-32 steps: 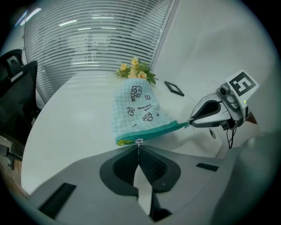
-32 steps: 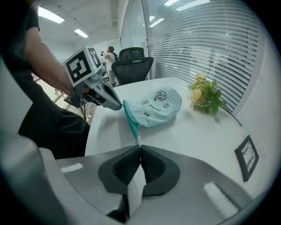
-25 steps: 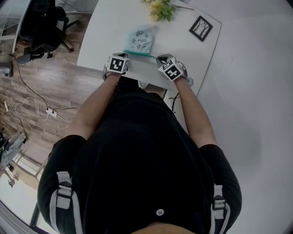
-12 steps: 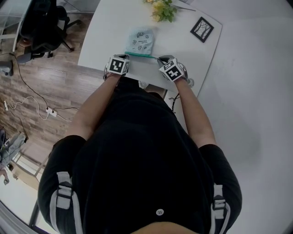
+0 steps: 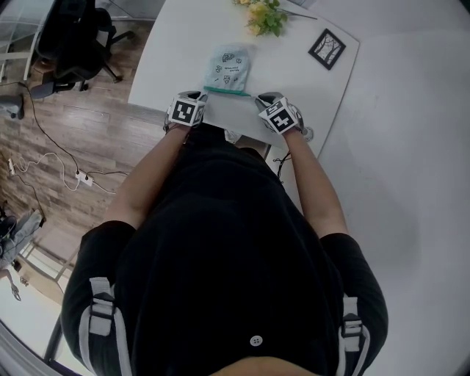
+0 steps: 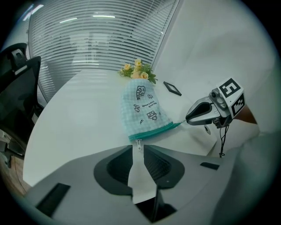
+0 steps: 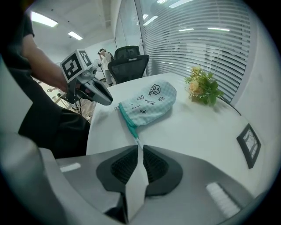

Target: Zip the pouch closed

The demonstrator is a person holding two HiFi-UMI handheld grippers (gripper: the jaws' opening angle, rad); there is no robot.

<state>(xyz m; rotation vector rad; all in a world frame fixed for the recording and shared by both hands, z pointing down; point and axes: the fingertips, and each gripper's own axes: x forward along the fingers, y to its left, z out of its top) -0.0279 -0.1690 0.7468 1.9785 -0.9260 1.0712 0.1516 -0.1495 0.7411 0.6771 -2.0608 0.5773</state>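
left gripper (image 6: 138,148): jaws pressed together a second ago, now opening; small metal zip pull (image 6: 139,143) of the pale blue checked fabric pouch (image 6: 142,110) sits loose at their tips | right gripper (image 7: 138,148): jaws likewise opening, green zip end (image 7: 135,139) at their tips | head view: left gripper edged slightly frame-left, off the pouch's corner

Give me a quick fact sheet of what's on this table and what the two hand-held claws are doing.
Table: white, rounded
Pouch: pale checked, lying flat; teal zipper looks closed
Left gripper: jaws opening, zipper pull between the tips
Right gripper: jaws opening, zipper's tail end between the tips
Also there: yellow flowers, small framed picture
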